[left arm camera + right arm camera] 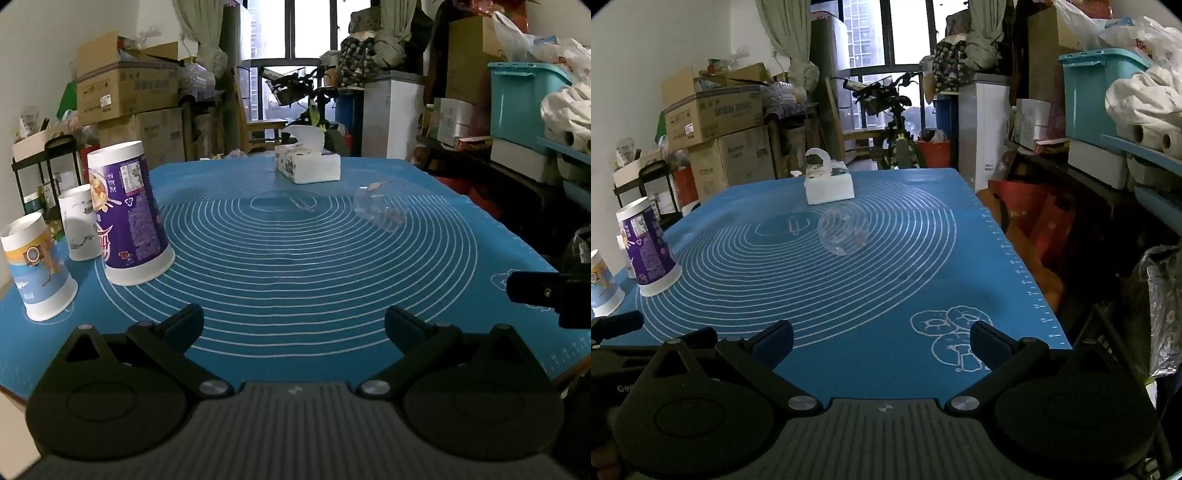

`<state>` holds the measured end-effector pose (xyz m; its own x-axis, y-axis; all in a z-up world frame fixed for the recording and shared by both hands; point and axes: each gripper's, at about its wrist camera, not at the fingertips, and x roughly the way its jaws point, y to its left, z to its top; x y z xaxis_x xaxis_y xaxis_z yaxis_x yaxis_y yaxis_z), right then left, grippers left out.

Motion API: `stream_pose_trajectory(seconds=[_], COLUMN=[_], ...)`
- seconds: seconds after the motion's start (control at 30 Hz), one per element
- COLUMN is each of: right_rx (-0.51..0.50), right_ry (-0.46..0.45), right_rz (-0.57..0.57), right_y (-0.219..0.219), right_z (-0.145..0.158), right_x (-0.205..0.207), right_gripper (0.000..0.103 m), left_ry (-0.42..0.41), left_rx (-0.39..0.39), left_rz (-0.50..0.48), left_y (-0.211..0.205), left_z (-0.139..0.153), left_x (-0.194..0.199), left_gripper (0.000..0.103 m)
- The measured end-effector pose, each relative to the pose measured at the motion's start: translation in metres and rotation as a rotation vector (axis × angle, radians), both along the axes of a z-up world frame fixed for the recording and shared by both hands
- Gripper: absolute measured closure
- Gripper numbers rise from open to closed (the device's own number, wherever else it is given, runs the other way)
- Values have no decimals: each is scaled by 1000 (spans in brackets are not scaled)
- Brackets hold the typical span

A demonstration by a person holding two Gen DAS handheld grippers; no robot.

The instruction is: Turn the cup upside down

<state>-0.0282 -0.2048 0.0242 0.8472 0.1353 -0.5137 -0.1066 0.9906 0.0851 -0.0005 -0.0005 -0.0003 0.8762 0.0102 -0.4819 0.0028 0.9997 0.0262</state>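
A clear plastic cup [380, 211] lies on its side on the blue mat [295, 280], right of centre; in the right wrist view the cup [844, 230] shows its open mouth toward me. My left gripper [294, 323] is open and empty, low over the mat's near edge, well short of the cup. My right gripper [882, 341] is open and empty, also near the front edge. The right gripper's finger [532, 291] shows at the right edge of the left wrist view.
A purple cup [129, 214], a white cup [79, 229] and an orange-and-blue cup [37, 266] stand upside down at the mat's left. A tissue box [306, 164] sits at the far side. Boxes, shelves and bags crowd the room around the table.
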Motion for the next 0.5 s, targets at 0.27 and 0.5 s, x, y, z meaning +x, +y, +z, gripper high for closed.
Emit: stream_pose_trajectory(seconds=[0.27,0.5], right_rx=[-9,-11], right_ry=[7,7], right_rz=[-1,-1], right_y=[0,1], right_z=[0,0], right_x=[0,0], right_gripper=[2,2], left_ry=[3,1], left_rx=[-1,-6], left_rz=[-1,-2], left_y=[0,1], left_z=[0,0], left_x=[0,0], left_gripper=[0,0])
